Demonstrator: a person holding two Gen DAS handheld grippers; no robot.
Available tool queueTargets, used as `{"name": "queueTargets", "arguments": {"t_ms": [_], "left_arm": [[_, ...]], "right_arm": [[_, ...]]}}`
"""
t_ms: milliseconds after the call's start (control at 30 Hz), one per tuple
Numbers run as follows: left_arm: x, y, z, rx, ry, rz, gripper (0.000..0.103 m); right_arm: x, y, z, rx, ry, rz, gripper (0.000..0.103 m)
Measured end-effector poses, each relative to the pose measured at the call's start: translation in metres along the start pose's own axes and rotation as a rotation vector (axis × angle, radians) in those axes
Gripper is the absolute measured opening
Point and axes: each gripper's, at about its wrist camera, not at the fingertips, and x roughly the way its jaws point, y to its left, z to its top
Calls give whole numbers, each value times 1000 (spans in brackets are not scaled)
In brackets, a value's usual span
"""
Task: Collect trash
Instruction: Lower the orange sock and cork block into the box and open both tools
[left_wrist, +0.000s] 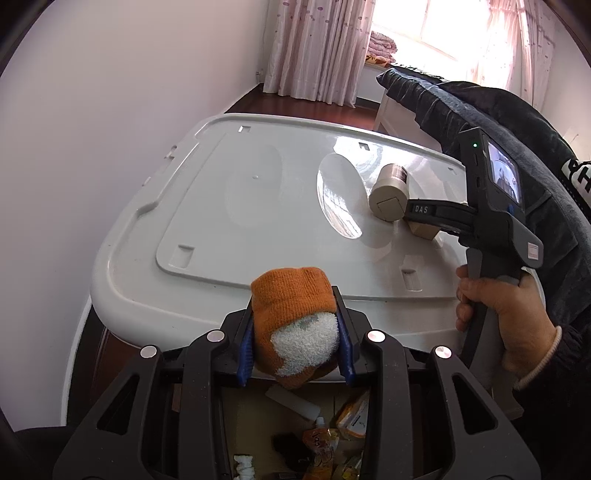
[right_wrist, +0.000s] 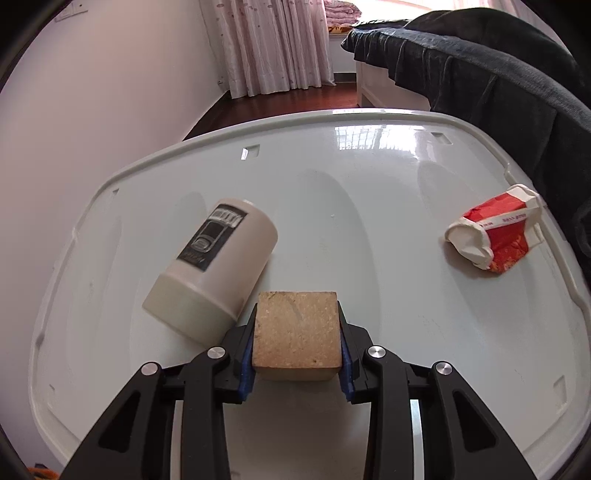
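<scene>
The left claw (left_wrist: 295, 332) is clamped on an orange-and-white sock (left_wrist: 295, 325), held past the near edge of the white lid (left_wrist: 258, 206) serving as worktop, above an open bin of trash (left_wrist: 325, 439). The right claw (right_wrist: 297, 336) grips a tan block (right_wrist: 297, 336) resting on the lid, both pads pressed to its sides. A cream bottle (right_wrist: 214, 266) lies tipped just left of that claw, touching or nearly touching the block. A crumpled red-and-white cup (right_wrist: 491, 232) lies well to its right near the lid's rim. Ahead, the surface is open.
</scene>
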Motion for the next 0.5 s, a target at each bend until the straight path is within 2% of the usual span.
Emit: {"name": "queueTargets", "arguments": {"t_ms": [300,500], "left_arm": [[-3,-20,-9,81,-47,9,34],[-2,-30,-17,113,-53,-4,34]], "right_arm": [[-37,-6,-37,-64,-3,-27,34],[-82,-28,-62,-108,-58,-46,34]]}}
